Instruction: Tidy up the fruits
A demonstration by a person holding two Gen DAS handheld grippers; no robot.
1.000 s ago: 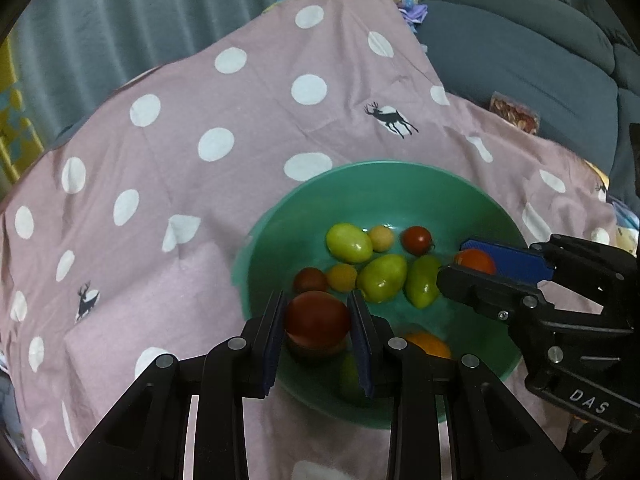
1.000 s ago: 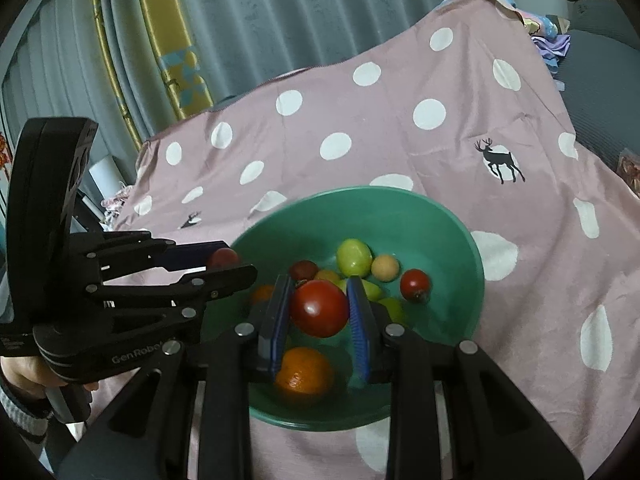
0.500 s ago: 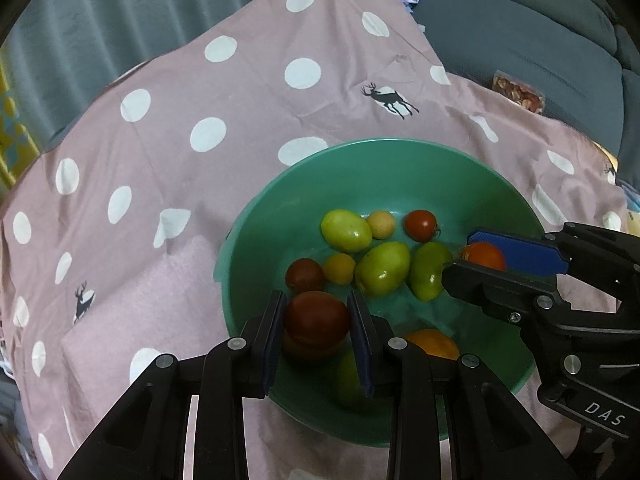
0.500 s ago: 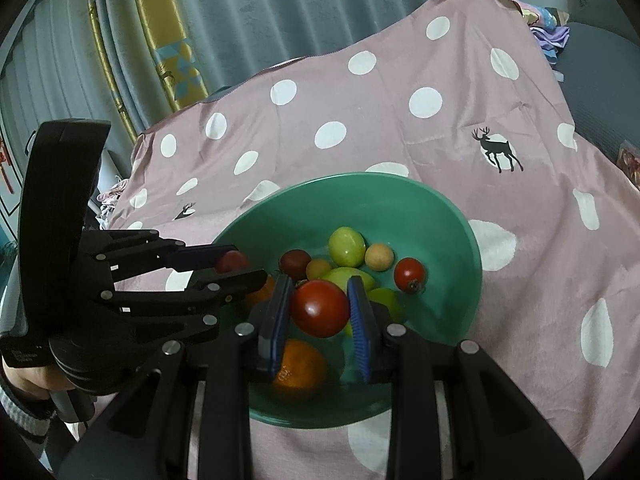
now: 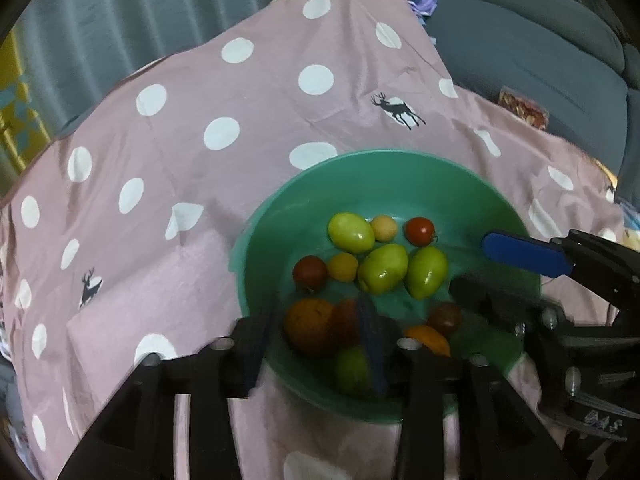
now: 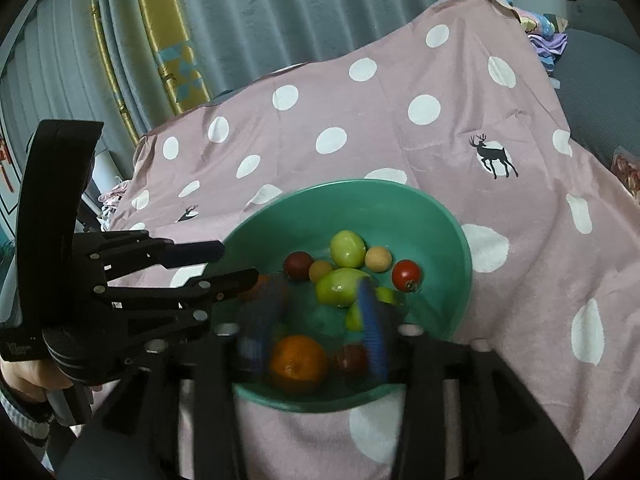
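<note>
A green bowl (image 5: 384, 156) (image 6: 360, 184) on the spotted pink cloth holds several green, yellow and red fruits and an orange (image 6: 298, 362). My left gripper (image 5: 318, 316) hangs over the bowl's near left side, its jaws opening. A dark red tomato (image 5: 310, 330) lies loose between them, blurred. My right gripper (image 6: 320, 308) is over the bowl's near side, jaws opening too. Its red tomato (image 6: 352, 358) sits low beside the orange, free of the pads. Each gripper shows in the other's view: the left gripper (image 6: 228, 264) and the right gripper (image 5: 488, 272).
The pink polka-dot cloth (image 5: 224, 136) spreads around the bowl and drops off at the back. A grey sofa (image 5: 520, 48) with a snack packet (image 5: 522, 106) stands at the right. Curtains (image 6: 224, 20) hang behind. A person's hand (image 6: 24, 376) grips the left tool.
Both grippers were shut on tomatoes and have now spread their jaws. Both tomatoes have come free and dropped towards the bowl. The hands have barely moved.
</note>
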